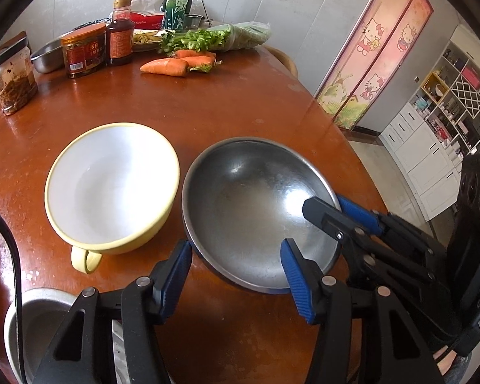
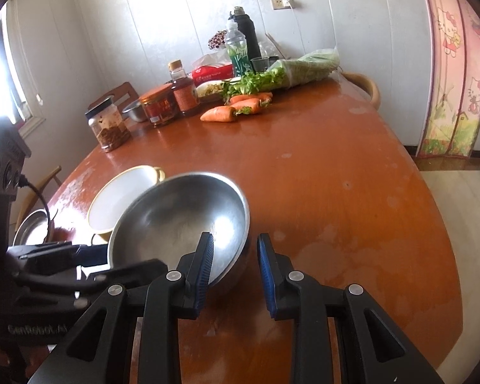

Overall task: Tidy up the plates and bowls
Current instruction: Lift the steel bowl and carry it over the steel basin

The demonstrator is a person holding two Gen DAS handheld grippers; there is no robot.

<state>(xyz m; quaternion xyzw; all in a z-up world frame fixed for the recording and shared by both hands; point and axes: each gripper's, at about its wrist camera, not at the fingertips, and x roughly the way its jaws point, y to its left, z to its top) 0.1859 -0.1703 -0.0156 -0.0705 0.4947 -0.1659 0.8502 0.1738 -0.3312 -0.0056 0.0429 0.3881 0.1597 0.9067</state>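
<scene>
A wide steel bowl (image 1: 249, 198) (image 2: 176, 211) sits at the near part of the round brown table (image 1: 208, 105). My left gripper (image 1: 236, 244) straddles its near rim, one blue pad against the outer wall and the other inside, closed on it. My right gripper (image 2: 235, 236) (image 1: 323, 203) clamps the bowl's right rim, with one finger inside and one outside. A yellow bowl (image 1: 112, 179) (image 2: 118, 195) with a white inside and a side handle stands just left of the steel bowl, untouched.
A grey metal bowl (image 1: 38, 313) (image 2: 32, 227) lies at the near left under a black cable. Jars, sauce bottles, a small steel bowl (image 1: 46, 57), carrots (image 1: 172, 64) and bagged greens crowd the far side. The table edge curves away on the right.
</scene>
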